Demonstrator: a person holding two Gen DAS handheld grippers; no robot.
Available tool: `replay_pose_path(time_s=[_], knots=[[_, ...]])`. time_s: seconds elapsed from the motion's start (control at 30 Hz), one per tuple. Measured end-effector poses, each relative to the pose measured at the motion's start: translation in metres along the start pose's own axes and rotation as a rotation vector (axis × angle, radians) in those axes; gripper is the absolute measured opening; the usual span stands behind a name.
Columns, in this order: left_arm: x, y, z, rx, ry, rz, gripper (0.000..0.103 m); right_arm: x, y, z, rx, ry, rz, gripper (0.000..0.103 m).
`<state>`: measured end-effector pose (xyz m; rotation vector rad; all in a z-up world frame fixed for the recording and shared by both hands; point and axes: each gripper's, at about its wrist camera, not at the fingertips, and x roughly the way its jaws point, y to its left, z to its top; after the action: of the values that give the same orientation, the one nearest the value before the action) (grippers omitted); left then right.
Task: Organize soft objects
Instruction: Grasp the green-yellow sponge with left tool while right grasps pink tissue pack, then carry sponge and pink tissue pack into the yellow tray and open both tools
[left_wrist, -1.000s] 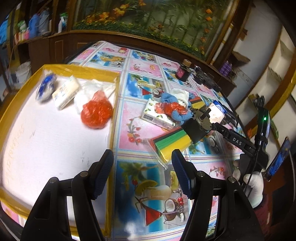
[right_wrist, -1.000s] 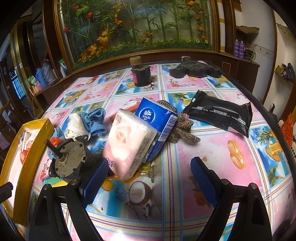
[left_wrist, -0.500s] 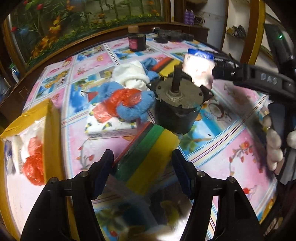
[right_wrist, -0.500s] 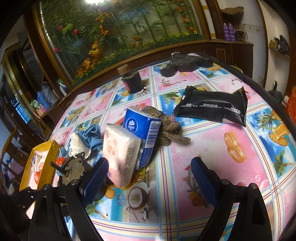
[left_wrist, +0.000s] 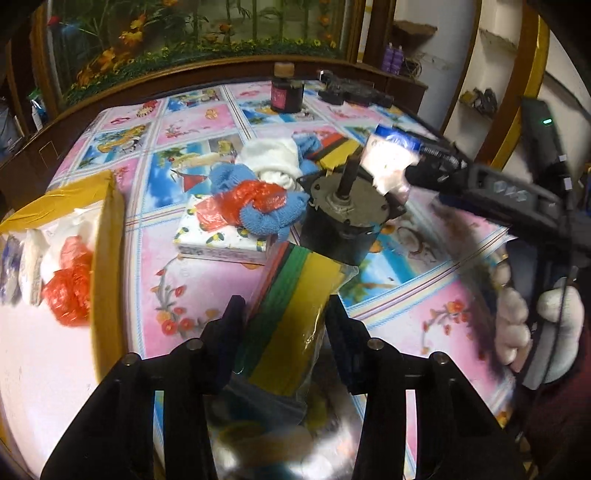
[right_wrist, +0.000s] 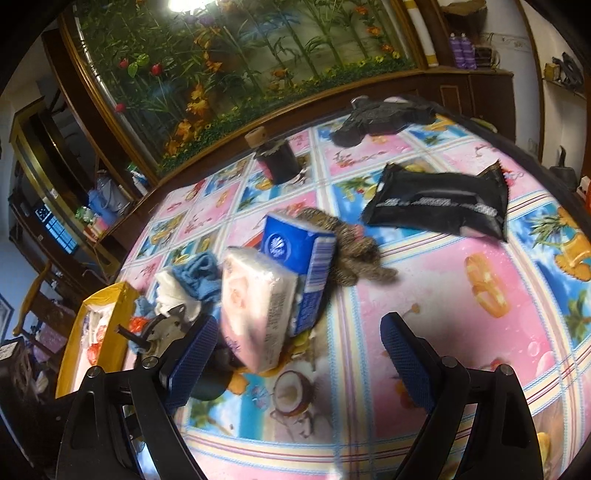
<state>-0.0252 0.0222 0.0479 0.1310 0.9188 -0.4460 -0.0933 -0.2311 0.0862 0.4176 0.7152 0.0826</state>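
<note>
Closing since earlier, the left claw (left_wrist: 284, 325) seemingly pinches the plastic-wrapped, striped sponge pack (left_wrist: 295, 306), its long axis pointing away between the pads.

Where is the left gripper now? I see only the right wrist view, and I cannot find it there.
Observer: The left gripper is down at a striped sponge pack, which lies between its fingers; the jaws have just been closing.
Operator: Do the pads press it already?
Observer: I cannot tell; they stand close beside its clear wrapper.
Operator: Is something in the way at the far end of the pack?
Observer: Yes, the motor stands right at that end. Whether it touches the pack I cannot tell.
</note>
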Motion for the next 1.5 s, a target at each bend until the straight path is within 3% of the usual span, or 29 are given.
replay_pose_path(time_s=[0.17,0.37,0.47,0.57,0.67,0.97,1.17,1.33,1.5], knots=[[-0.033,0.004,-0.009,-0.046,-0.062,-0.058,0.042,0.022,0.016,0.009,0.031,0.101,0.000,0.076],[-0.053,0.018,-0.021,-0.093,-0.087,-0.093,0.042,0.047,0.041,0.031,0.001,0.131,-0.141,0.076],[-0.057,0.028,-0.027,-0.120,-0.090,-0.095,0.042,0.057,0.045,0.034,-0.006,0.122,-0.197,0.061],[-0.061,0.038,-0.033,-0.157,-0.099,-0.096,0.042,0.058,0.048,0.034,0.001,0.117,-0.165,0.042],[-0.068,0.046,-0.038,-0.191,-0.117,-0.102,0.042,0.050,0.047,0.029,0.012,0.110,-0.136,0.037],[-0.092,0.061,-0.054,-0.246,-0.168,-0.100,0.042,0.004,0.026,0.004,0.044,0.100,-0.090,0.035],[-0.104,0.066,-0.067,-0.271,-0.188,-0.101,0.042,-0.030,0.017,-0.013,0.064,0.133,0.078,0.035],[-0.107,0.068,-0.073,-0.285,-0.190,-0.104,0.042,-0.039,-0.001,-0.028,0.066,0.176,0.093,0.035],[-0.110,0.068,-0.076,-0.292,-0.196,-0.107,0.042,-0.041,-0.031,-0.035,0.176,0.205,0.208,0.035]])
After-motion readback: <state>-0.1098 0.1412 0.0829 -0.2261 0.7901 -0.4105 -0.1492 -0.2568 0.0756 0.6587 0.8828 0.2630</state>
